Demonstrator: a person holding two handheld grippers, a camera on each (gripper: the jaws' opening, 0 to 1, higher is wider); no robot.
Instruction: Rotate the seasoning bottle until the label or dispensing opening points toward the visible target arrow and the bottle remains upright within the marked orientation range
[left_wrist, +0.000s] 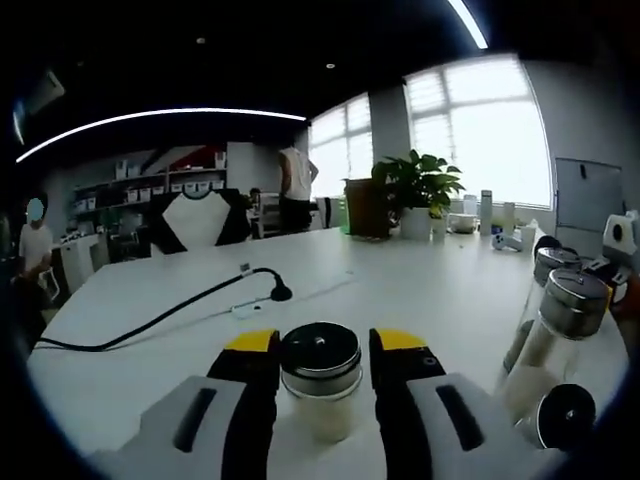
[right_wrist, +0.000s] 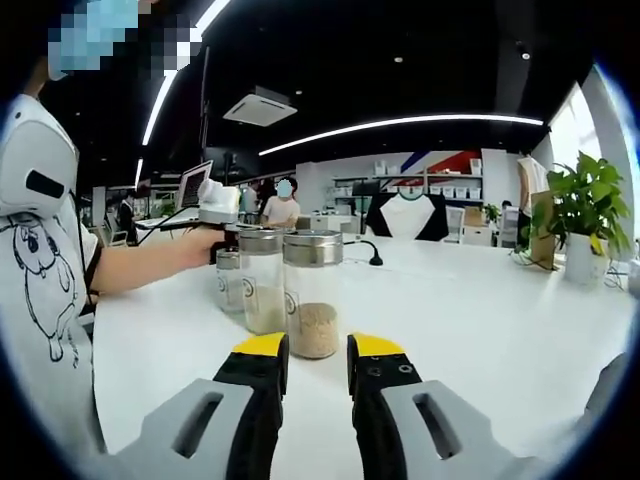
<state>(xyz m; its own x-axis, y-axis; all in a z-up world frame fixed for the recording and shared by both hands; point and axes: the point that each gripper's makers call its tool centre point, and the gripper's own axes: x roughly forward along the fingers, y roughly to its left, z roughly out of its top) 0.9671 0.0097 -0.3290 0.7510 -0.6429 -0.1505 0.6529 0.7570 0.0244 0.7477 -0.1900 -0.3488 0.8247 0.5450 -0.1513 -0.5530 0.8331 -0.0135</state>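
Left gripper (left_wrist: 324, 362) brackets a metal-lidded bottle (left_wrist: 321, 380) standing upright on the white table (left_wrist: 420, 290); we cannot tell whether its jaws press it. Our right gripper (right_wrist: 317, 362) hangs empty, jaws slightly apart, facing two other jars (right_wrist: 290, 292). We see no arrow, so the turning appears still undone.

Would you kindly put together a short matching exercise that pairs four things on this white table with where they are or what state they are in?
Things:
1. seasoning bottle
2. black cable
3. potted plant
4. right gripper

Places or states:
A. at the table's far edge by the window
B. between the left gripper's jaws
C. open, short of two glass jars
D. trailing across the tabletop

Pairs: 1-B, 2-D, 3-A, 4-C
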